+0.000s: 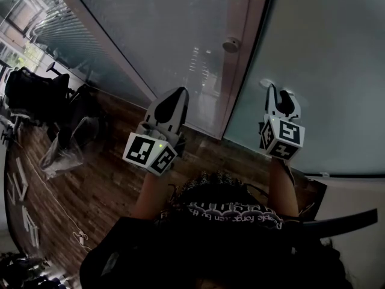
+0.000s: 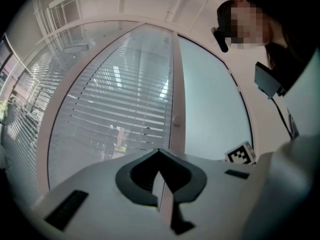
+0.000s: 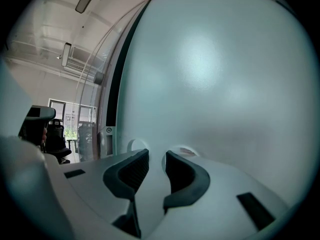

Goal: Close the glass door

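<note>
Two small round fittings (image 3: 187, 151) on the frosted glass sit half behind the right tool's (image 3: 156, 159) tips — I can't make out what they are. The room has a wood-plank floor (image 1: 108, 179), a dark office chair (image 1: 36, 95) off left and a slatted glass panel (image 1: 162, 35). The glass door (image 1: 319, 59) fills the right. The right tool, released and empty, is just before it — touching or not, I can't tell. The left tool (image 1: 173, 95), clenched on nothing, points toward the frame (image 1: 240, 53) beside it.

The frame post (image 1: 245, 47) stands between the glazed wall (image 1: 168, 29) on its left and the glass door (image 1: 325, 47) on its right. Your left gripper (image 1: 173, 98) is before the wall, your right gripper (image 1: 281, 96) near the door; a chair (image 1: 36, 95) stands far left on the floor (image 1: 108, 185)
</note>
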`<state>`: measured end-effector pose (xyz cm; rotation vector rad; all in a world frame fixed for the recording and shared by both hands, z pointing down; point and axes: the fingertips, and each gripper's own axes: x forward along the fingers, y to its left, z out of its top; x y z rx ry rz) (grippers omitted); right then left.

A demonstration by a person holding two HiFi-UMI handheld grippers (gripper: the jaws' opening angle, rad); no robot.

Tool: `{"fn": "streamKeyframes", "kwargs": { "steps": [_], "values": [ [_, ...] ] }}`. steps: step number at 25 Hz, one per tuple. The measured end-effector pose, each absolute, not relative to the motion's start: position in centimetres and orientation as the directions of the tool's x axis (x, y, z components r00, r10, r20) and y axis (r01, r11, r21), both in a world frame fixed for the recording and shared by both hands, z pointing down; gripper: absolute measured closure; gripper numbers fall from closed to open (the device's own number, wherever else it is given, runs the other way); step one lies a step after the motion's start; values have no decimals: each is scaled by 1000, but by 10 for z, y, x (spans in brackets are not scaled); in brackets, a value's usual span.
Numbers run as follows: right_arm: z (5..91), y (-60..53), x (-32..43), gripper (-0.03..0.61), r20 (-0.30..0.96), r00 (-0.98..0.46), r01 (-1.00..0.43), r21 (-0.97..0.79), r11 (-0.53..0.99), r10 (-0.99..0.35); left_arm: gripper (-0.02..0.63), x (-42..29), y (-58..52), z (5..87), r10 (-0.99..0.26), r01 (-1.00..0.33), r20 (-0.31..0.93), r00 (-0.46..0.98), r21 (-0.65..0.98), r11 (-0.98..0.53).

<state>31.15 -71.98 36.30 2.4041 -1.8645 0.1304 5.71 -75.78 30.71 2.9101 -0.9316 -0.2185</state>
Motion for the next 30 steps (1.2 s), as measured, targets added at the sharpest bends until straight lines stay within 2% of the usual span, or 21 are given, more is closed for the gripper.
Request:
{"fn": "streamKeyframes", "kwargs": {
  "steps": [10, 20, 23, 24, 26, 30],
  "values": [
    [363, -718, 308, 471, 128, 264, -965, 41, -261, -956, 612, 59, -752, 306, -575, -562, -120, 809, 122, -818],
    [364, -688, 298, 471, 154, 315, -949, 67, -308, -937, 612, 50, -754, 305, -523, -501, -136, 841, 167, -849],
    [351, -681, 288, 474, 125, 321, -947, 43, -318, -939, 612, 47, -758, 300, -500, -479, -144, 854, 160, -863],
    [346, -680, 283, 487, 94, 319, -948, 45, -317, -943, 612, 45, -759, 298, -495, -473, -146, 857, 161, -866],
    [338, -678, 273, 575, 50, 313, -949, 66, -309, -948, 612, 39, -761, 295, -485, -463, -149, 862, 161, -872],
    [335, -677, 253, 575, 52, 280, -958, 83, -275, -959, 612, 35, -761, 297, -464, -441, -143, 874, 166, -882]
  ]
}}
